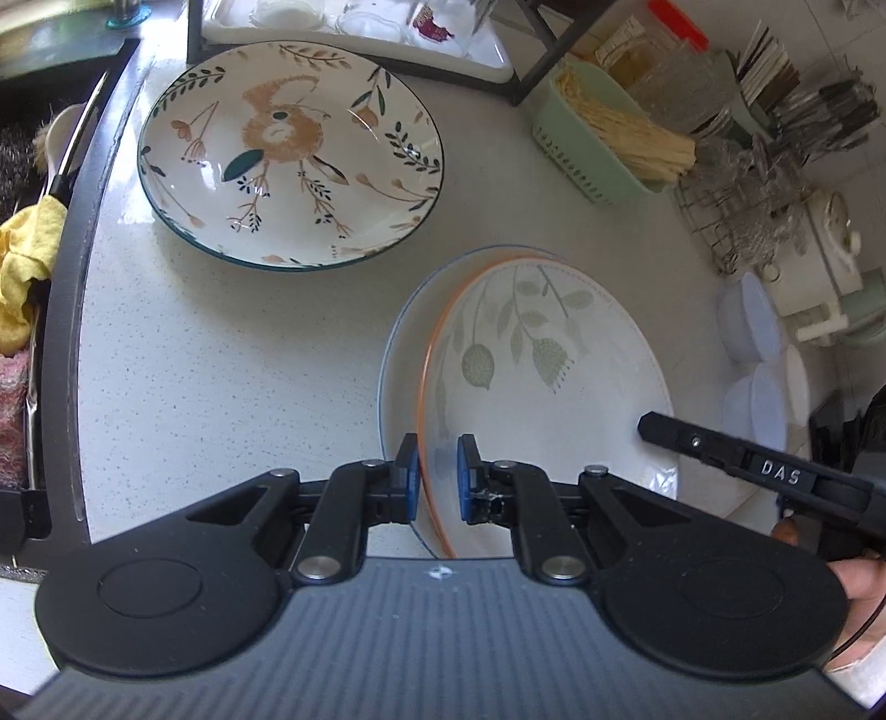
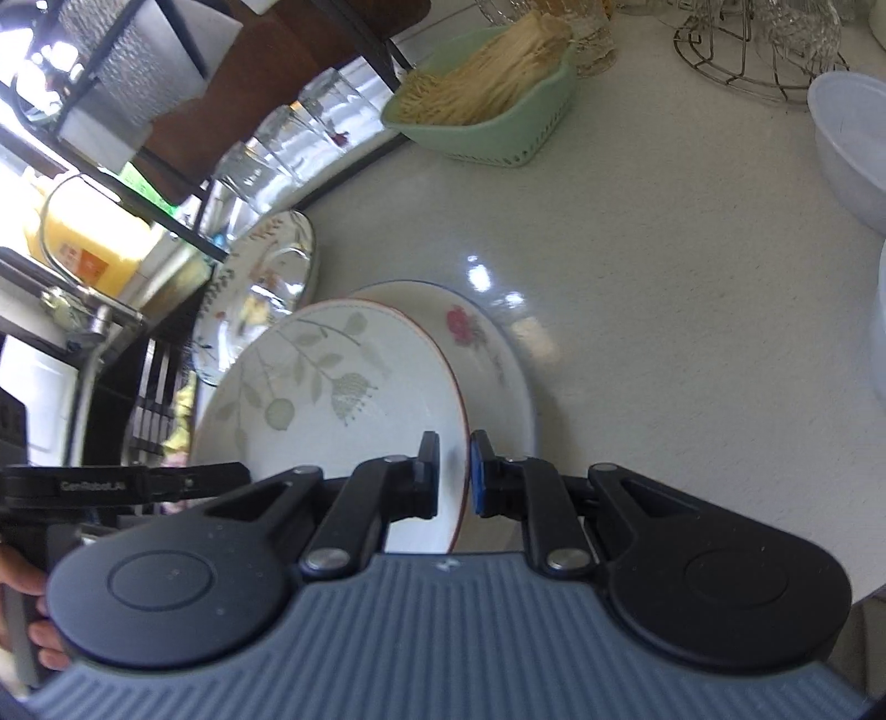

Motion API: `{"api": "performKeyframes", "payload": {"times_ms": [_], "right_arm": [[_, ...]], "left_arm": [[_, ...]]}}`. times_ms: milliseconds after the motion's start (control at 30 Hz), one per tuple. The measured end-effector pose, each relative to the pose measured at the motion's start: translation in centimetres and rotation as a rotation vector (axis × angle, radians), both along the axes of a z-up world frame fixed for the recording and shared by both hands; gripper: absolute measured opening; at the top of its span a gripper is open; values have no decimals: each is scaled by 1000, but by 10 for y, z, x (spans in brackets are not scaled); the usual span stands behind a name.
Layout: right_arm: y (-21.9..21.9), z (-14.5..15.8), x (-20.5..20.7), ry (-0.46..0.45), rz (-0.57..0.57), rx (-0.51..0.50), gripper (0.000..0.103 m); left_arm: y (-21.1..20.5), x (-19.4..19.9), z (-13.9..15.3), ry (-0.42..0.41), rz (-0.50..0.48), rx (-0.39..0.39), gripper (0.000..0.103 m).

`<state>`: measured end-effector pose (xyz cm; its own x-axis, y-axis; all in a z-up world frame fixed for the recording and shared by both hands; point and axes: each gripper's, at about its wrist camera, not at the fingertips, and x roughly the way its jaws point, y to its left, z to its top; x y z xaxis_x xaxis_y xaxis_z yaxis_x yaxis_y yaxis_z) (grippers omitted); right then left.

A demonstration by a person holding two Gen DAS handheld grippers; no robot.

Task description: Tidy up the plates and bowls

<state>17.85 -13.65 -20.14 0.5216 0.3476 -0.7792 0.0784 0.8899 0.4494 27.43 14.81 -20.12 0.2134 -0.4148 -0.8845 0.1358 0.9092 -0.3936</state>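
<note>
A white plate with green leaves and an orange rim (image 1: pixel 548 354) (image 2: pixel 332 387) sits tilted over a blue-rimmed plate with a red flower (image 2: pixel 487 343) (image 1: pixel 401 354). My left gripper (image 1: pixel 437 479) straddles the leaf plate's near-left rim, pads close on both sides of it. My right gripper (image 2: pixel 454 471) straddles the opposite rim the same way; it also shows in the left wrist view (image 1: pixel 664 429). A larger plate with an orange animal and leaves (image 1: pixel 288 149) (image 2: pixel 260 288) lies on the counter beyond, apart from both grippers.
A green basket of noodles (image 1: pixel 603 144) (image 2: pixel 487 105), a wire rack of glassware (image 1: pixel 775 210), white plastic bowls (image 1: pixel 753 327) (image 2: pixel 853 149), a dark shelf frame with glasses (image 1: pixel 365 33), and the sink edge with a yellow cloth (image 1: pixel 27 260) surround the white counter (image 1: pixel 221 360).
</note>
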Motion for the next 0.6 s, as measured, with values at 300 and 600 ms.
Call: {"api": "performKeyframes", "payload": {"times_ms": [300, 600], "right_arm": [[6, -7, 13, -12, 56, -84, 14], [11, -6, 13, -29, 63, -120, 14]], "left_arm": [[-5, 2, -5, 9, 72, 13, 13], [-11, 4, -4, 19, 74, 59, 14]]}}
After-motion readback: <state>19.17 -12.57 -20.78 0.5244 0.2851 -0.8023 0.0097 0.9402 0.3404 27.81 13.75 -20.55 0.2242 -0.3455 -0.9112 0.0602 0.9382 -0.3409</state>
